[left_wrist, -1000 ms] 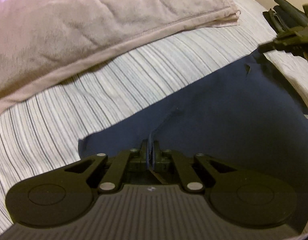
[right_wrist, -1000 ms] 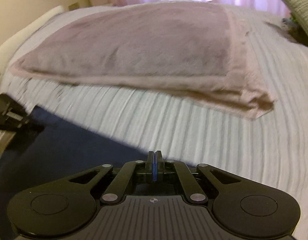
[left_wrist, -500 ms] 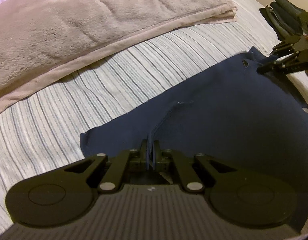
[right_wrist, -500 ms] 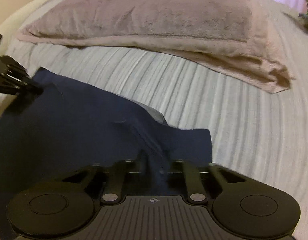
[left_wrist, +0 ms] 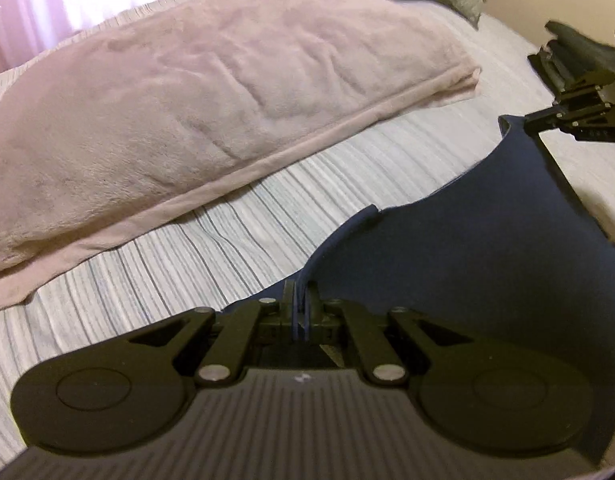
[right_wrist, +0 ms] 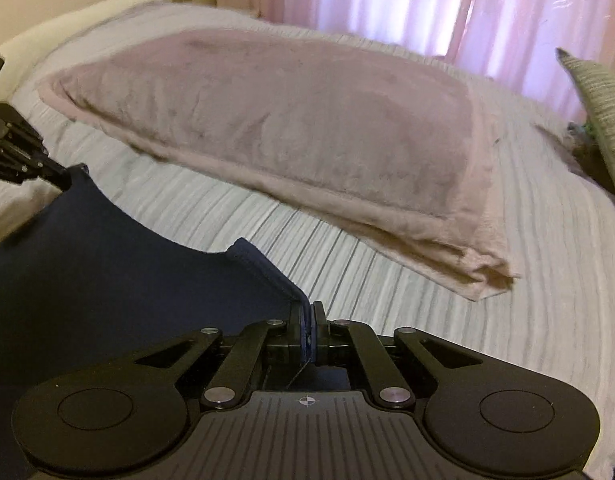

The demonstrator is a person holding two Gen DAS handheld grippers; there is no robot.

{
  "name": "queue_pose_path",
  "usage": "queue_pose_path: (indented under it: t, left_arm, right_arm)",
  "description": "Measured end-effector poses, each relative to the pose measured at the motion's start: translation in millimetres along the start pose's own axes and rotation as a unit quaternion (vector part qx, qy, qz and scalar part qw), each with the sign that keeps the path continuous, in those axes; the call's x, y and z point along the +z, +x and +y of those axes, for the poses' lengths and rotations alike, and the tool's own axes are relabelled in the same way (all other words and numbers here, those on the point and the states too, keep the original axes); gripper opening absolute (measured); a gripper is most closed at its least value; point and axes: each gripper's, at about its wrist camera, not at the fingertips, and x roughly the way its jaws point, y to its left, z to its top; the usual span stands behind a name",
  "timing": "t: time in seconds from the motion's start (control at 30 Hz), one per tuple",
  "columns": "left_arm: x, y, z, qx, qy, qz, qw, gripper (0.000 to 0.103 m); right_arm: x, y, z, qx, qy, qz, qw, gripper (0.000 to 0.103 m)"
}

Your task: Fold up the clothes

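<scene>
Both tongs pinched tight on navy garment (left_wrist: 467, 264) – left tongs (left_wrist: 300, 312) and right tongs (right_wrist: 307, 330) each hold an edge, cloth stretched between them above the bed (left_wrist: 235, 216), near pink blanket (left_wrist: 195, 92). No fold visible yet – early stage.

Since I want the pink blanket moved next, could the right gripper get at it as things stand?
Probably not yet: the right gripper is shut on the navy garment. The pink blanket lies ahead across bare striped bedding, so only that hold stands in the way.
</scene>
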Motion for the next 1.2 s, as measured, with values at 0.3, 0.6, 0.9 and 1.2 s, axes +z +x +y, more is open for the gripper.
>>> queue_pose_path:
  t: [0.3,0.6,0.9,1.2]
  left_arm:
    - [-22,27,0,0.036,-0.023,0.021,0.9989,0.01]
    - [-54,-44,-10,0.053,-0.025,0.009,0.9983,0.014]
    - [-130,-114,-122,-0.02,0.136,0.032,0.9899,0.027]
    - [-222,-119,-214,0.03,0.397,0.023,0.917,0.046]
  right_arm:
    - [-32,26,-2,-0.029,0.035,0.03,0.999,0.072]
    - [-63,-56,58,0.026,0.034,0.02,0.999,0.072]
    - [-133,-93,161,0.09,-0.069,0.091,0.989,0.072]
    - [-167,-113,202,-0.011,-0.144,0.107,0.984,0.073]
